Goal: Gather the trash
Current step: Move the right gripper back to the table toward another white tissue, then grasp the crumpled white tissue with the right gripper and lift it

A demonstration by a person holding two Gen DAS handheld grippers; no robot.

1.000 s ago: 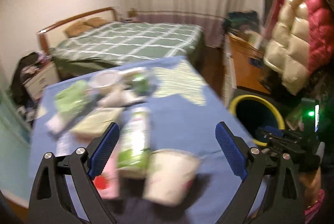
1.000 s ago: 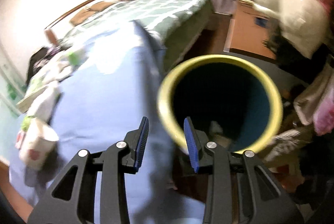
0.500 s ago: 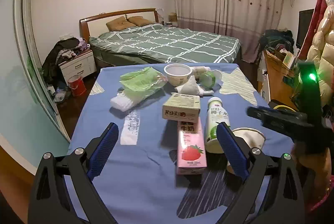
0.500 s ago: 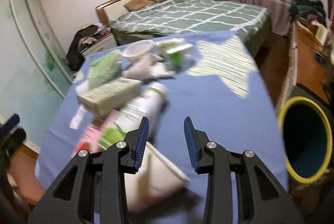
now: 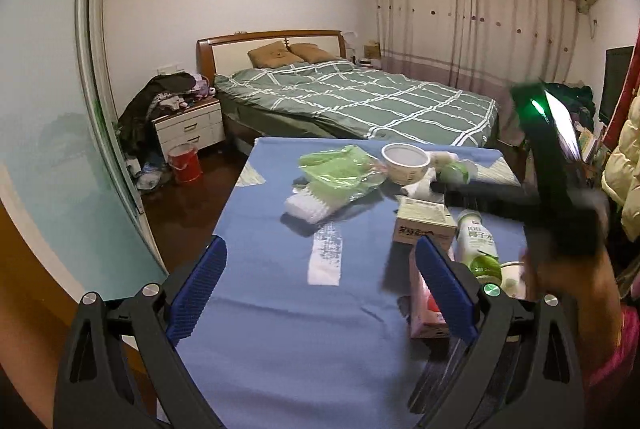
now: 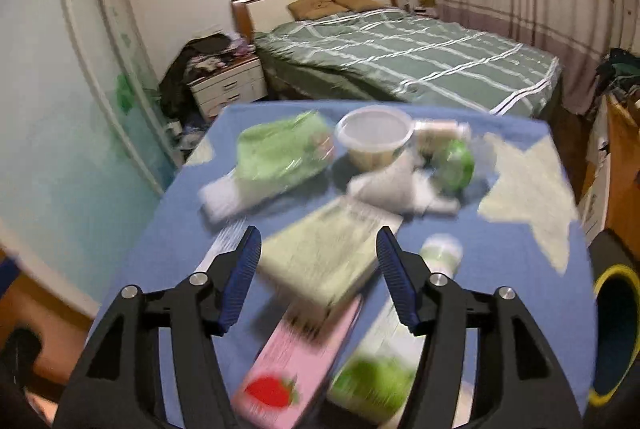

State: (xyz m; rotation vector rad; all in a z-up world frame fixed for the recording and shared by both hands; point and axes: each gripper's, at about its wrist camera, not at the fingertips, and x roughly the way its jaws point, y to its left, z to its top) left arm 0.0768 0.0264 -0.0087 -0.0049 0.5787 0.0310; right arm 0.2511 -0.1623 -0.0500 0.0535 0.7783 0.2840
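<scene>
Trash lies on a table with a blue cloth [image 5: 280, 309]: a pale green carton [image 6: 328, 253] [image 5: 424, 225], a pink strawberry milk carton [image 6: 296, 361] [image 5: 424, 305], a green-and-white bottle [image 6: 384, 361] [image 5: 478, 245], a green plastic bag [image 6: 280, 153] [image 5: 340, 173], a white bowl [image 6: 374, 137] [image 5: 406, 157]. My right gripper [image 6: 318, 273] is open, hovering over the pale green carton, empty. My left gripper [image 5: 320, 295] is open and empty over the near cloth. The right gripper's body shows in the left wrist view [image 5: 560, 197].
A yellow-rimmed dark bin [image 6: 616, 333] stands on the floor right of the table. A bed [image 5: 360, 97] lies beyond the table, with a nightstand [image 5: 190, 129] and a red bucket [image 5: 184, 161] to its left. A glass sliding door [image 5: 60, 149] runs along the left.
My right gripper swung from the bin back over the table and opened wider above the pale green carton. My left gripper drew back and turned left, staying open.
</scene>
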